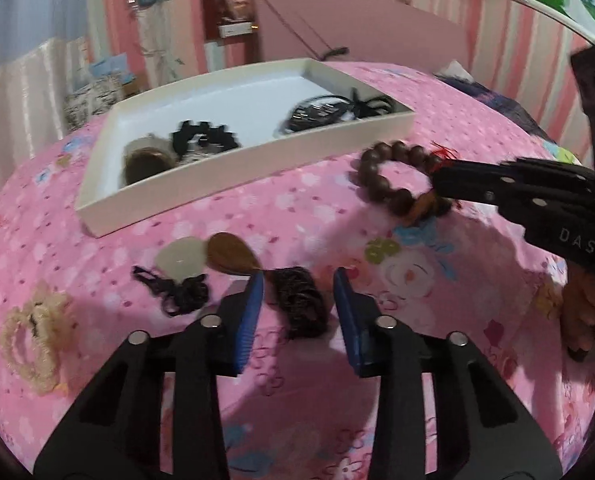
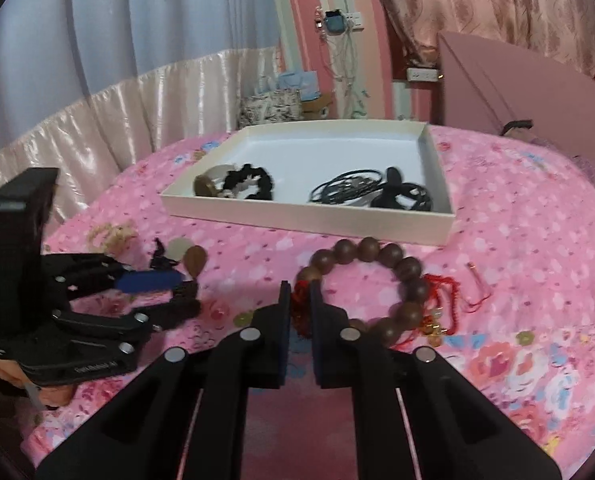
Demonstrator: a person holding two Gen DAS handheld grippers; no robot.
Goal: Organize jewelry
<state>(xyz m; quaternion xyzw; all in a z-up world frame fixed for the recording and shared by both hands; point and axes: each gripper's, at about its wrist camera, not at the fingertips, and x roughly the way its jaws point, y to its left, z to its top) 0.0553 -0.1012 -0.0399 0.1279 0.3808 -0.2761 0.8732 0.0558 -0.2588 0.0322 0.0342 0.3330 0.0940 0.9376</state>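
Observation:
A brown wooden bead bracelet (image 2: pixel 381 284) with red thread lies on the pink bedspread; it also shows in the left wrist view (image 1: pixel 393 184). My right gripper (image 2: pixel 300 300) is shut on the bracelet's red-thread end. My left gripper (image 1: pixel 299 292) is open, its blue pads either side of a dark brown hair tie (image 1: pixel 299 300). A white shallow box (image 1: pixel 97 216) holds black hair ties, a black scrunchie and a round brown piece.
On the bedspread near the left gripper lie a brown teardrop pendant (image 1: pixel 229 254), a pale round pendant (image 1: pixel 179 262) with a black cord (image 1: pixel 173 290), and a cream bead bracelet (image 1: pixel 33 340). A red string (image 2: pixel 475 284) lies right of the bracelet.

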